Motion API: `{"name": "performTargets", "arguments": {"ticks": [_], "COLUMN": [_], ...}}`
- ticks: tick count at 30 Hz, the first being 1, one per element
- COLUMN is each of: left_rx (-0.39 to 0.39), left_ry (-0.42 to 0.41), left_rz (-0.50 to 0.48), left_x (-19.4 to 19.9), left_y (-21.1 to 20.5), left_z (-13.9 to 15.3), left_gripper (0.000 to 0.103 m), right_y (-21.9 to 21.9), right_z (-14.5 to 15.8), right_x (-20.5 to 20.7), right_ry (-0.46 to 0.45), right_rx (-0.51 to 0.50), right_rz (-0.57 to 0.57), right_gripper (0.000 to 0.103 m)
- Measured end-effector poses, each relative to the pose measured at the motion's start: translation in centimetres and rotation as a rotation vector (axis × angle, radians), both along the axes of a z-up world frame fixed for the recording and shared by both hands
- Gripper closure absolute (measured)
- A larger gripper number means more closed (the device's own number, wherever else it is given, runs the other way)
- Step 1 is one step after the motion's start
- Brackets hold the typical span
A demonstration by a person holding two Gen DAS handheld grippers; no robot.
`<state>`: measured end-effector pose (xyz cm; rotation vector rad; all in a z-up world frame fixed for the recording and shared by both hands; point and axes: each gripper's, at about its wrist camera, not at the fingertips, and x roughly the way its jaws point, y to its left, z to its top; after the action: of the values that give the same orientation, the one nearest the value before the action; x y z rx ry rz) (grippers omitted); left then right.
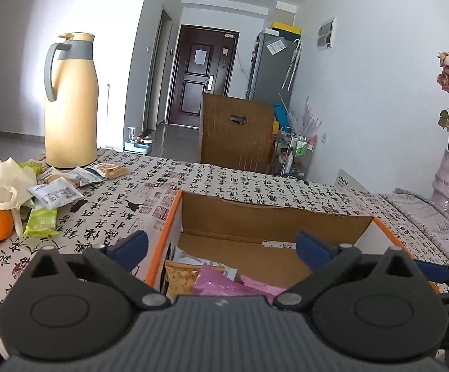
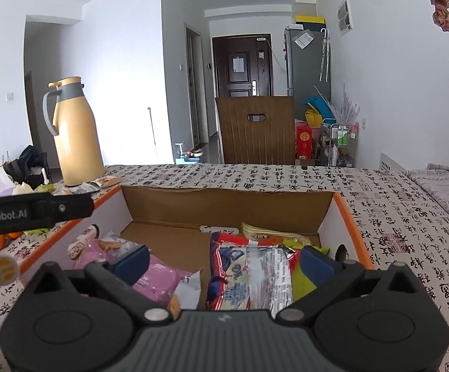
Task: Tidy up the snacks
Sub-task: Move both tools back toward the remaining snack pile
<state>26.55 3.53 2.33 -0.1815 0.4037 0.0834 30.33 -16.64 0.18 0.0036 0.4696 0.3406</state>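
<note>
- My left tongs (image 1: 221,249) gape wide, empty, over the cardboard box (image 1: 274,214) on the desk (image 1: 224,179).
- My right tongs (image 2: 224,265) gape wide, empty, above the red-and-blue snack packet (image 2: 249,276) lying inside.
- More snack packets (image 1: 60,190) lie beside the thermos (image 1: 69,102).

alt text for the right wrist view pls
The right gripper hangs open and empty over an orange-edged cardboard box holding a pink packet and a red-and-blue packet. A yellow thermos stands behind on the calligraphy-print tablecloth.
</note>
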Motion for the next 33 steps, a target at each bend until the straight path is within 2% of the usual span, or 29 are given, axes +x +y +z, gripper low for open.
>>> {"name": "performTargets", "arguments": {"ticks": [8, 17, 33], "left_rx": [0.010, 0.020, 0.029], "left_ry": [-0.025, -0.092, -0.085], "left_rz": [0.003, -0.033, -0.078], "left_x": [-0.9, -4.9, -13.0], "left_y": [-0.5, -1.1, -1.2], "left_z": [1.5, 4.0, 3.8], "left_gripper": [0.000, 0.000, 0.000], "right_y": [-0.4, -1.1, -2.3], "right_z": [1.7, 3.0, 2.3], "right_x": [-1.3, -4.9, -13.2], "right_ry": [-0.018, -0.028, 0.004], "right_rx": [-0.014, -0.030, -0.026], "right_rz": [-0.024, -0.031, -0.034], "right_gripper": [0.000, 0.000, 0.000]}}
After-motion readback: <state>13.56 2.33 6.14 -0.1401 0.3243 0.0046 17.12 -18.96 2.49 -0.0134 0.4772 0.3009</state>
